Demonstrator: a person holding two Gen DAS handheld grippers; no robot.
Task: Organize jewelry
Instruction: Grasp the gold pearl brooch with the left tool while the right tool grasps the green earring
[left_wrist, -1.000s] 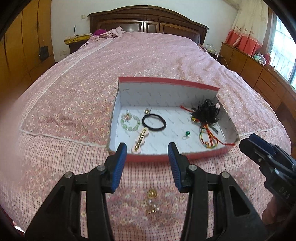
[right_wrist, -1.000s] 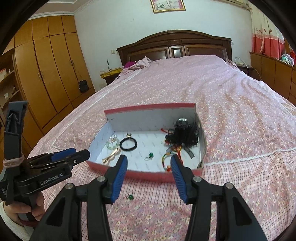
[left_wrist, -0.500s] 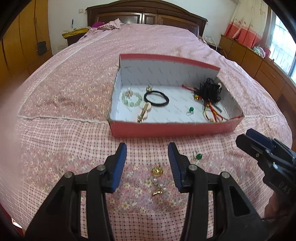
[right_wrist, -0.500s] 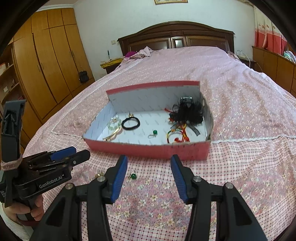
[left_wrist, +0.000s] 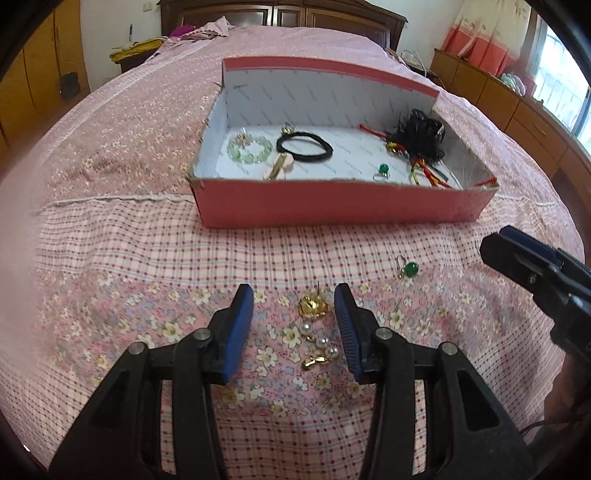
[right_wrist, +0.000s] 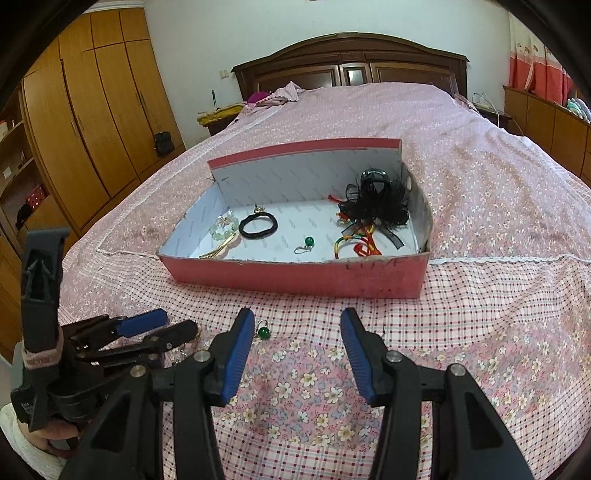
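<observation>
On the pink bedspread (left_wrist: 110, 258), the left gripper (left_wrist: 293, 306) hangs low over the near edge with its jaws part-open around a gold and pearl earring (left_wrist: 314, 325), the blue pads apart from it on both sides. Just to the right on the cloth lies a green earring (left_wrist: 408, 270), loose, near the left pad of the right gripper (right_wrist: 297, 332), whose jaws stand part-open over bare fabric with nothing between them. Behind both, toward the middle of the bed, sits the red box (right_wrist: 295, 275), holding a green bead bracelet (left_wrist: 246, 148), a black hair tie (left_wrist: 304, 146), a second green earring (right_wrist: 306, 244) and a black bow (right_wrist: 376, 201) at its right end.
</observation>
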